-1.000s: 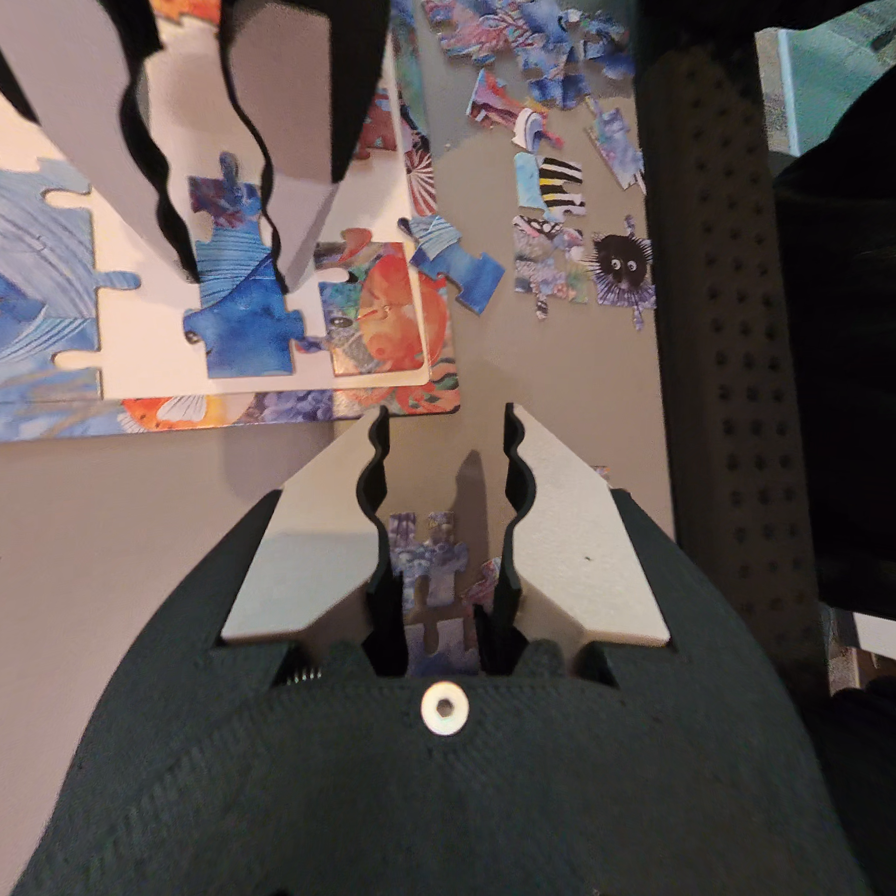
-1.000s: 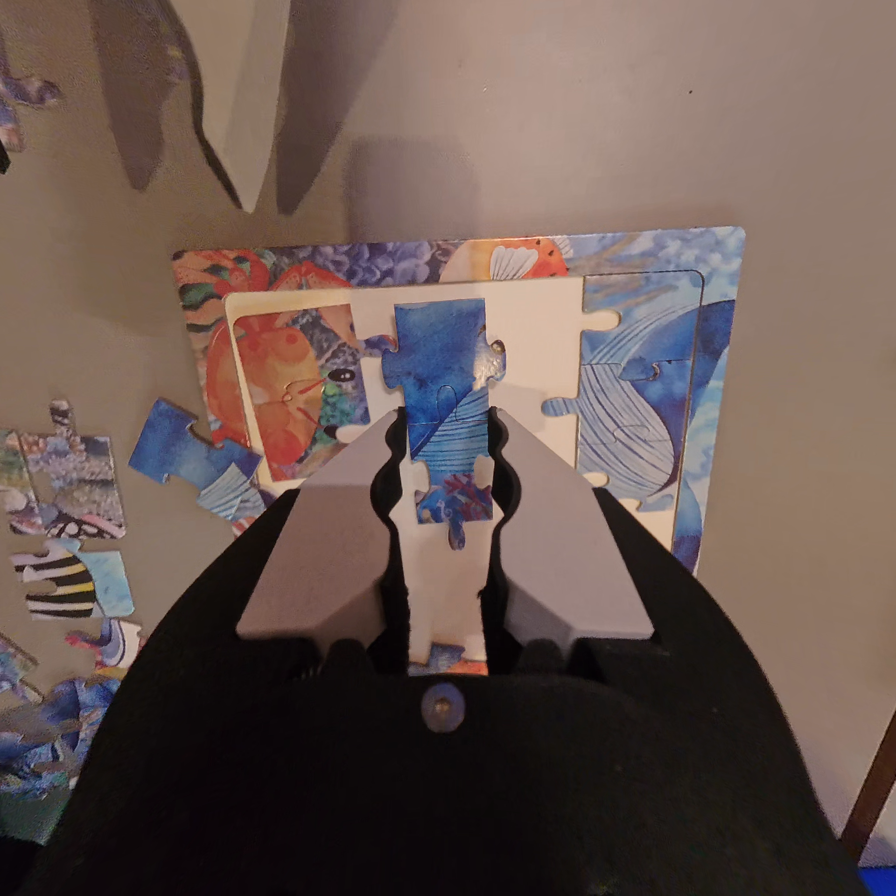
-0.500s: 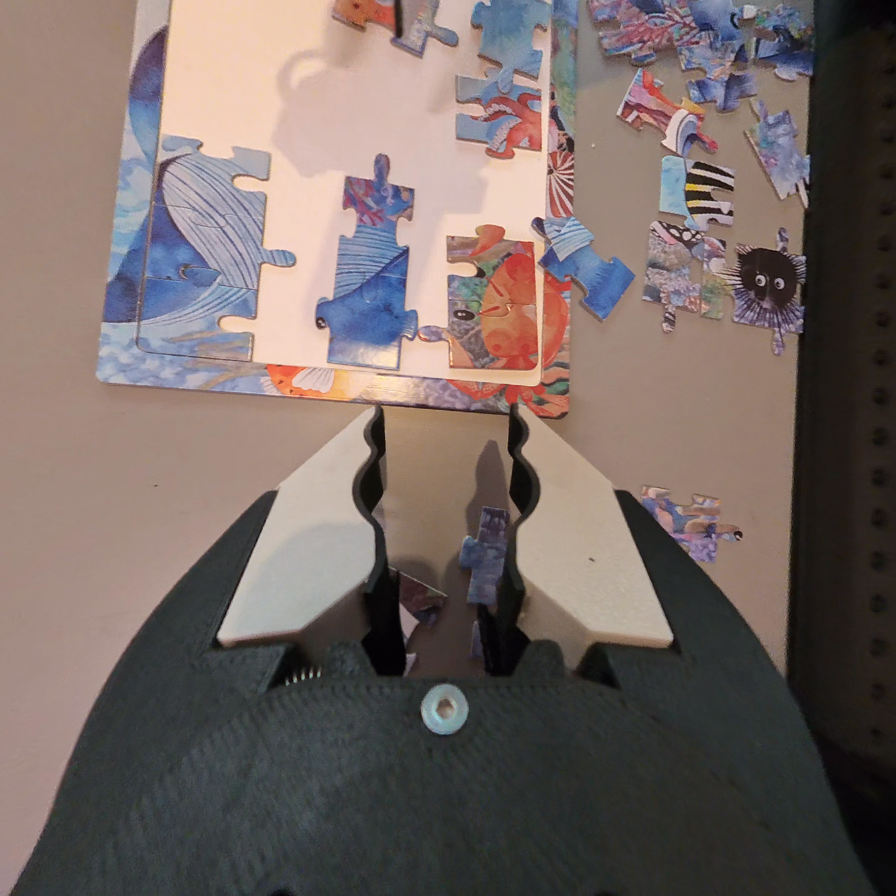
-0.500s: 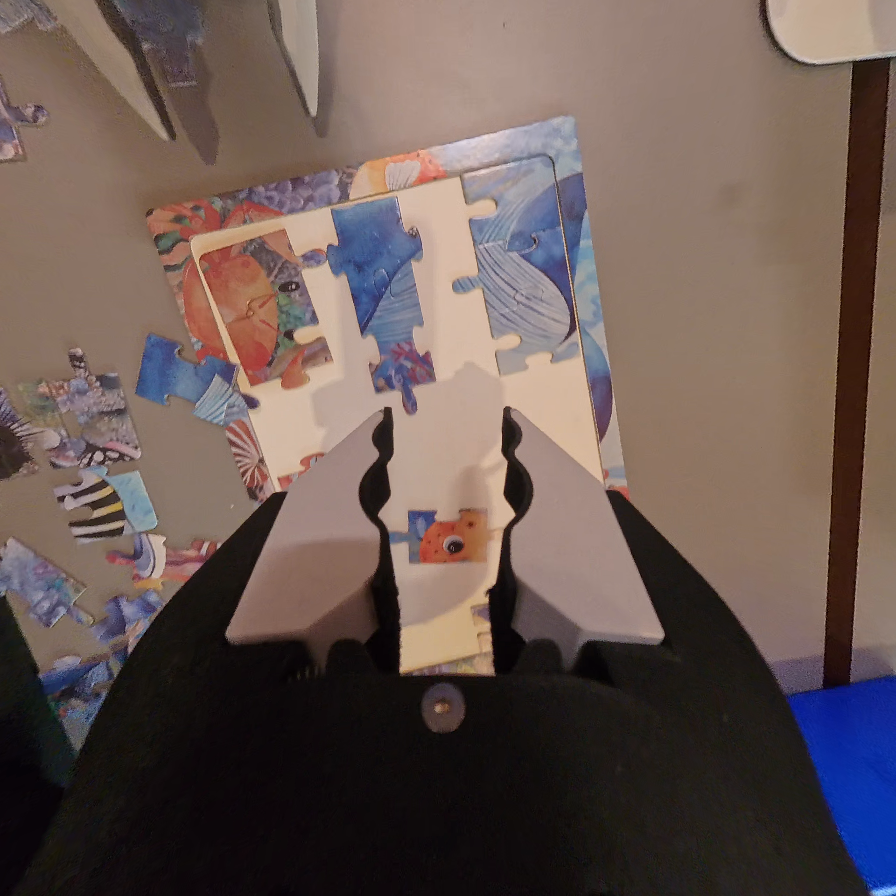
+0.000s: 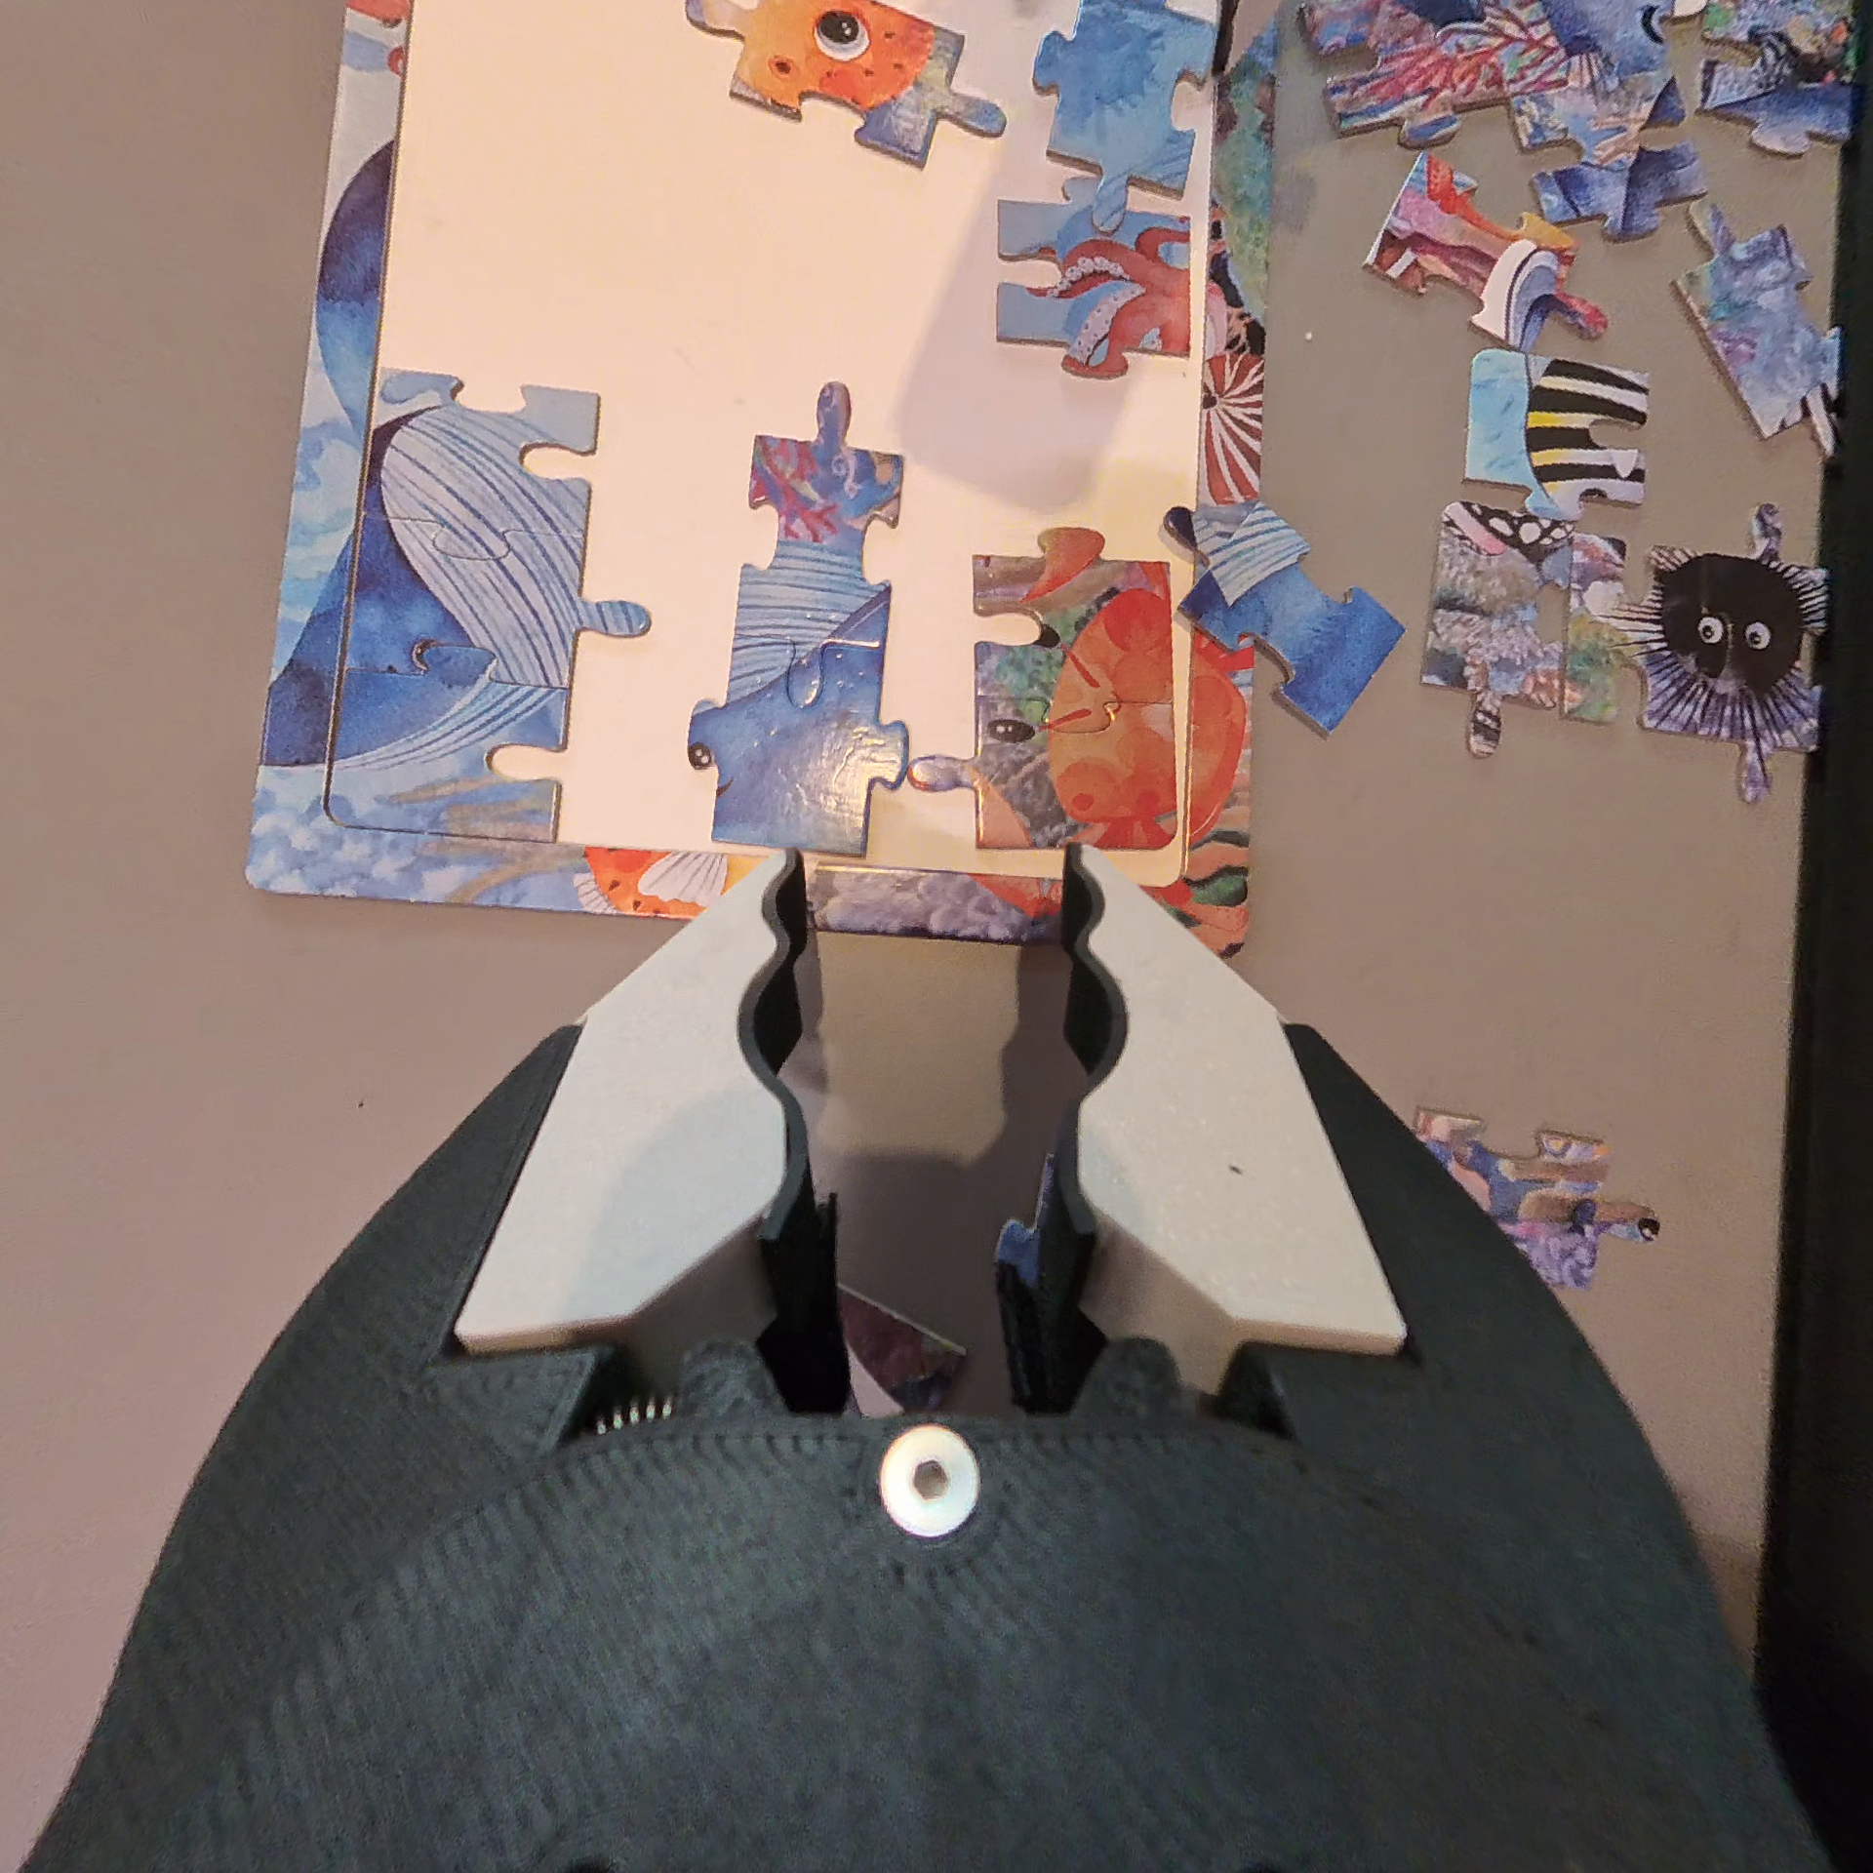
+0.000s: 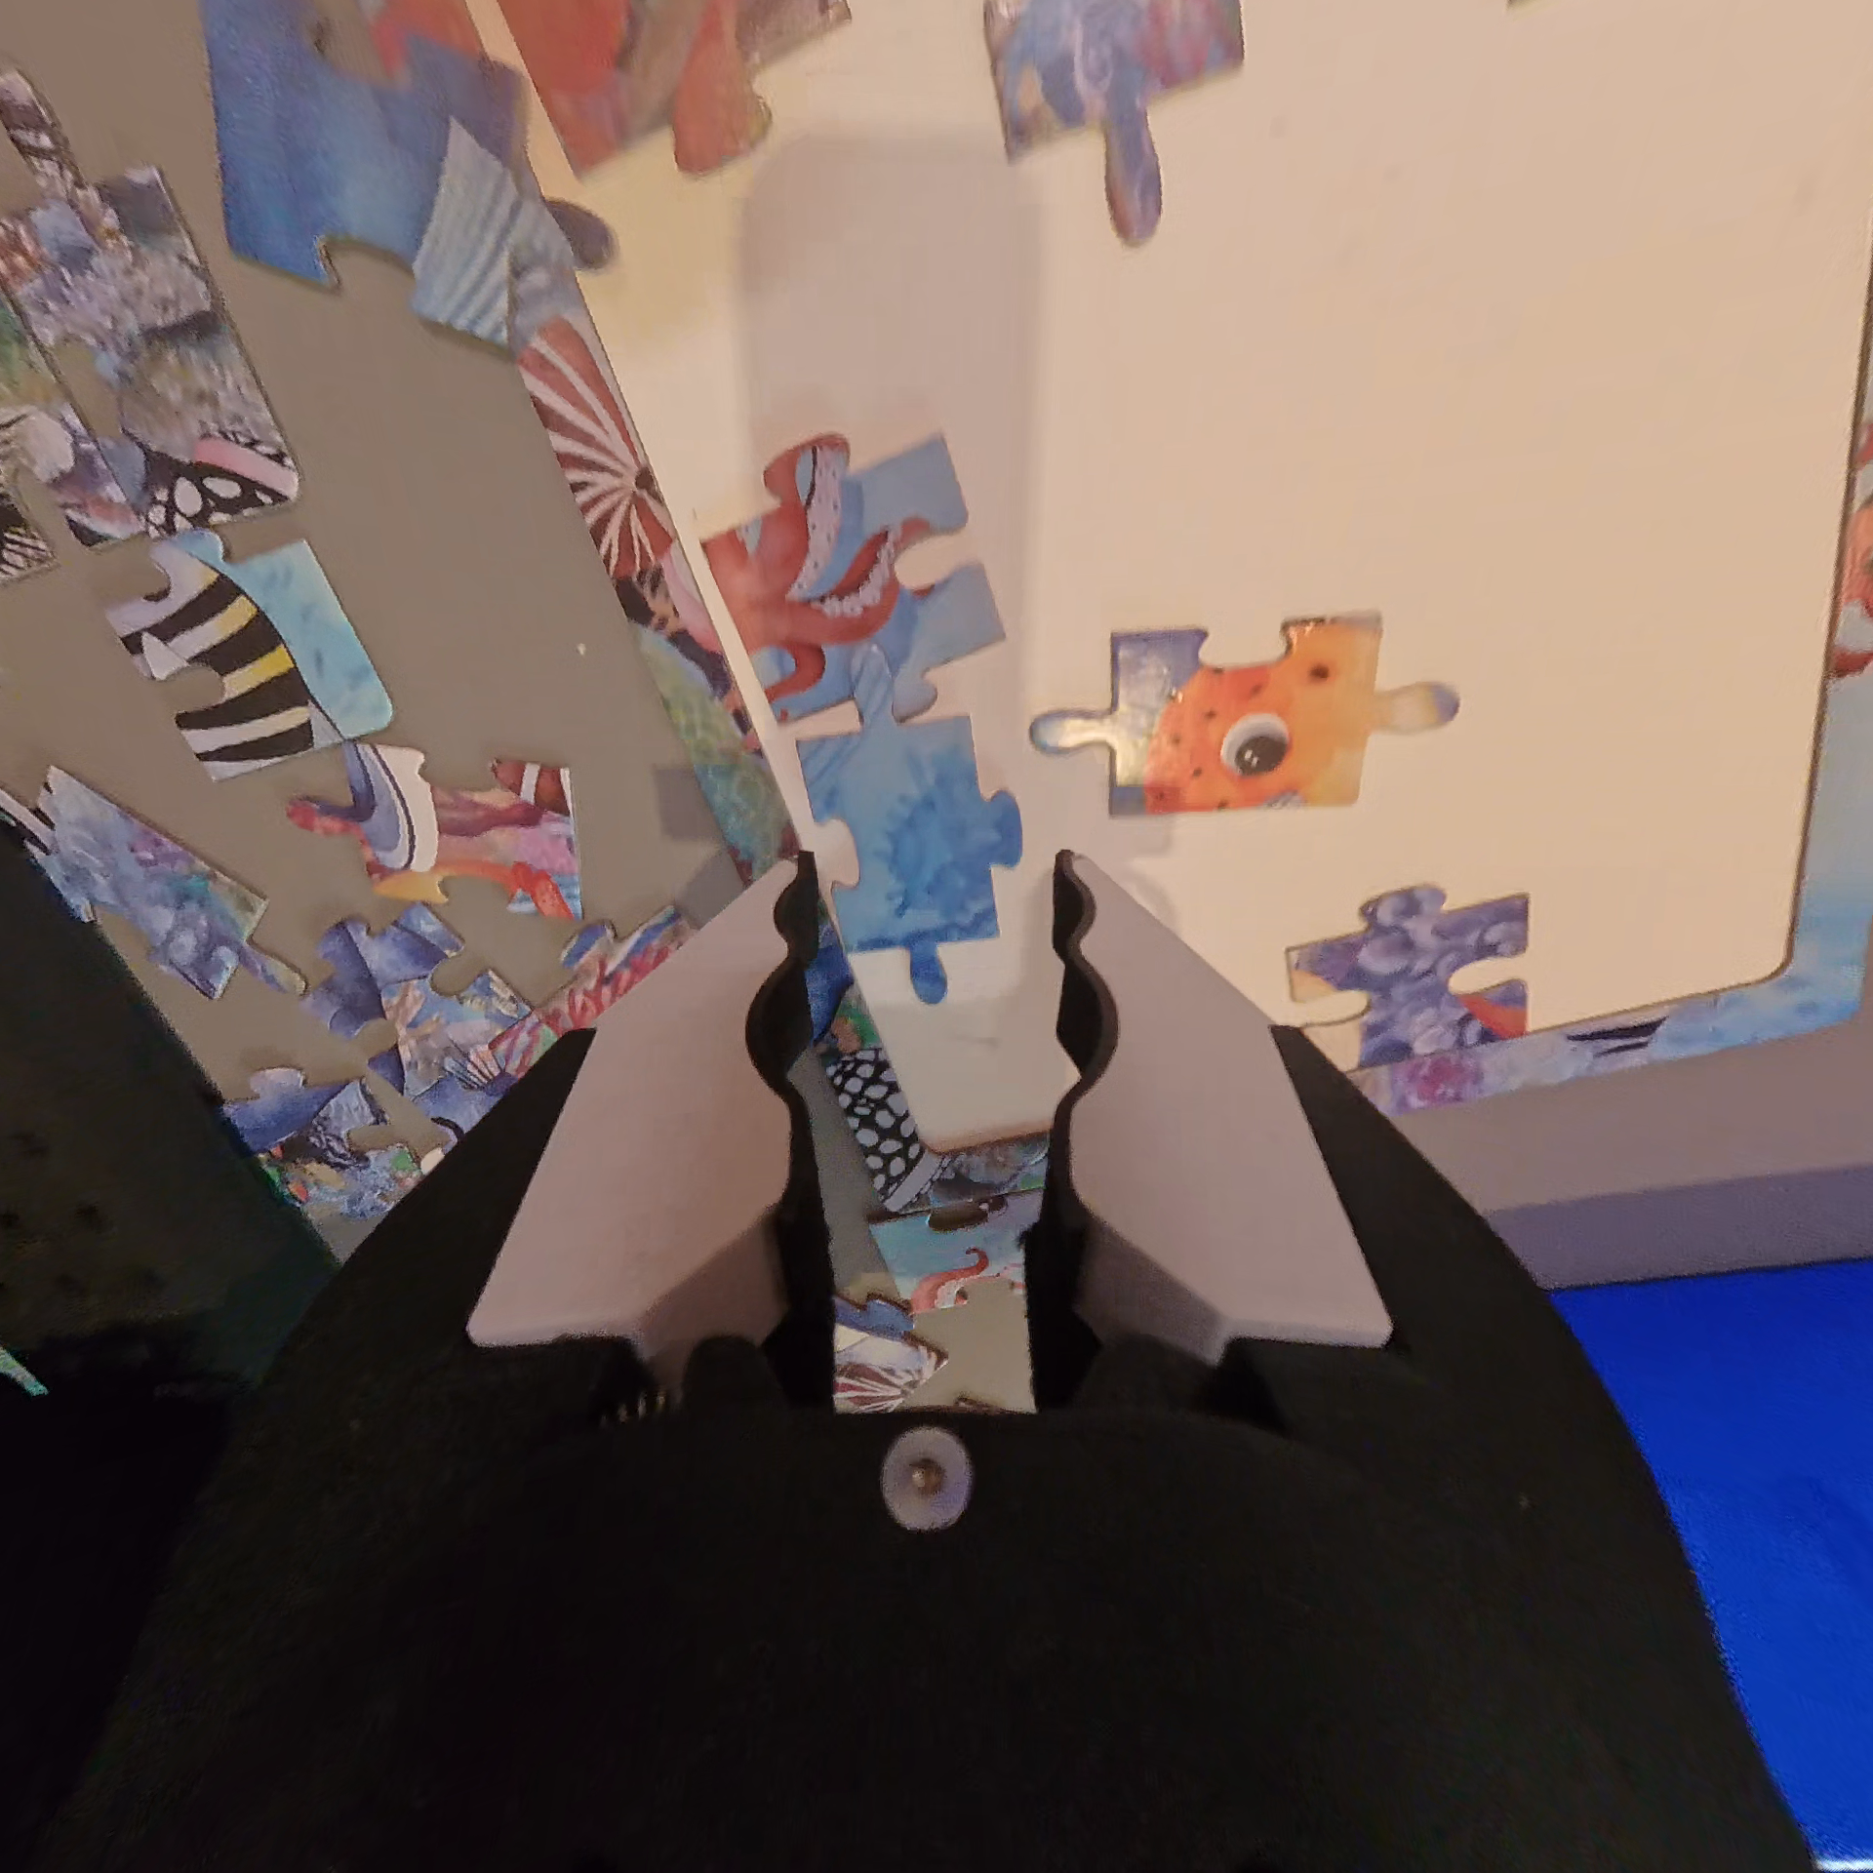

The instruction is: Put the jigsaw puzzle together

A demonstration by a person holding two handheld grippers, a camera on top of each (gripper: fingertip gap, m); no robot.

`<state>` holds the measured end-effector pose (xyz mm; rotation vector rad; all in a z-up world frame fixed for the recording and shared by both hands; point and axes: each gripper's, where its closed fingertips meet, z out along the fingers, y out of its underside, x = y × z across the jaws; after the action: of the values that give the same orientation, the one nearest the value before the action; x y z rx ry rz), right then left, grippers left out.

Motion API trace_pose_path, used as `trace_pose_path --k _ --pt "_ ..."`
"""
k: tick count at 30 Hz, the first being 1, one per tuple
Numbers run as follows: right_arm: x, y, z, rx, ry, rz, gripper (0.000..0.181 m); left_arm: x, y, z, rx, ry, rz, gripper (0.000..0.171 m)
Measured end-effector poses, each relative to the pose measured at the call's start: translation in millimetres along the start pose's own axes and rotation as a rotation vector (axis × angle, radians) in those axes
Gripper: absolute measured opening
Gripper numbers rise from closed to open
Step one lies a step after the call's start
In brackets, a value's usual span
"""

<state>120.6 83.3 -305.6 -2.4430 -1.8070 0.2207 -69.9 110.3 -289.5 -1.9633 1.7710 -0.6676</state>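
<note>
The puzzle tray [image 5: 659,253] lies on the grey table, with a whale group [image 5: 466,608], a blue column of three pieces [image 5: 811,649] and a crab group [image 5: 1084,699] along its near edge. My left gripper [image 5: 932,872] hovers just short of that edge. It is shut on a purple-blue puzzle piece [image 5: 1024,1242], held edge-on deep between the jaws. My right gripper [image 6: 927,872] is open and empty. It hangs low over the tray [image 6: 1318,355] at a plain blue piece [image 6: 912,851], next to the octopus piece [image 6: 841,578] and the orange fish piece [image 6: 1247,730].
Several loose pieces lie on the table beside the tray, among them a striped fish [image 5: 1561,426], a black urchin [image 5: 1723,649] and a purple piece [image 5: 1530,1196]. A blue piece [image 5: 1287,618] overlaps the tray's edge. A dark perforated post [image 5: 1834,912] stands at the right. A blue surface [image 6: 1723,1520] lies beyond the table. One gripper's finger ends stand about 20 cm off the other's.
My right gripper left the blue column and moved to the tray's other end, dropping low by the octopus pieces. My left gripper drew back from the tray, and its piece turned edge-on.
</note>
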Motion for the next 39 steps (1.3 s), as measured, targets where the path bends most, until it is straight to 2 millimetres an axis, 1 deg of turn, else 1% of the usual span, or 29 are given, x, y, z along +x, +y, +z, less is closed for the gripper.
trace_pose_path --k 4,8,11,13,15,19,23,25,27,29,31,34,35,36,37,39 --pt "-0.4 9.3 6.0 0.0 0.014 0.013 0.039 0.0 -3.6 3.2 0.004 -0.009 0.004 0.049" --pt "1.4 9.0 5.8 0.039 0.033 0.023 0.037 1.7 -5.7 6.7 0.002 -0.011 0.013 0.049" --pt "4.5 14.9 -2.9 0.064 0.077 0.043 0.038 2.7 -6.5 9.2 0.002 -0.008 0.015 0.049" --pt "-2.0 21.1 -13.5 0.107 0.075 0.056 0.04 3.6 -7.2 10.1 0.004 -0.005 0.02 0.05" --pt "-10.2 35.5 -21.7 0.123 0.073 0.081 0.043 4.7 -8.0 10.8 0.006 0.001 0.022 0.05" --pt "-24.2 76.7 -29.2 0.116 0.103 0.141 0.047 7.4 -8.8 12.2 0.008 0.006 0.027 0.05" --pt "-21.1 122.1 -30.4 0.133 0.168 0.275 0.055 9.3 -12.2 13.9 0.01 0.002 0.034 0.051" --pt "-20.3 137.6 -27.6 0.154 0.178 0.337 0.057 9.8 -15.6 14.3 0.015 -0.002 0.036 0.051" --pt "-22.7 147.8 -22.1 0.158 0.175 0.376 0.06 10.6 -18.3 15.5 0.019 -0.003 0.037 0.051" --pt "-25.0 152.8 -15.2 0.163 0.169 0.393 0.06 11.0 -19.7 17.0 0.018 -0.008 0.038 0.051" --pt "-24.4 148.7 -13.2 0.217 0.164 0.411 0.058 11.3 -20.8 18.3 0.016 -0.012 0.04 0.051" --pt "-23.2 147.0 -13.0 0.259 0.172 0.424 0.05 11.1 -22.8 19.0 0.019 -0.016 0.039 0.051" --pt "-23.1 147.4 -13.4 0.269 0.173 0.427 0.044 10.9 -23.2 19.2 0.019 -0.018 0.039 0.051" --pt "-22.8 148.5 -14.0 0.275 0.172 0.432 0.033 10.6 -23.4 19.4 0.02 -0.019 0.039 0.051" --pt "-22.4 149.0 -14.2 0.285 0.17 0.438 0.029 10.3 -23.4 19.4 0.021 -0.02 0.039 0.051" --pt "-23.6 149.2 -14.5 0.305 0.163 0.437 0.029 9.2 -23.1 19.0 0.022 -0.023 0.035 0.051"
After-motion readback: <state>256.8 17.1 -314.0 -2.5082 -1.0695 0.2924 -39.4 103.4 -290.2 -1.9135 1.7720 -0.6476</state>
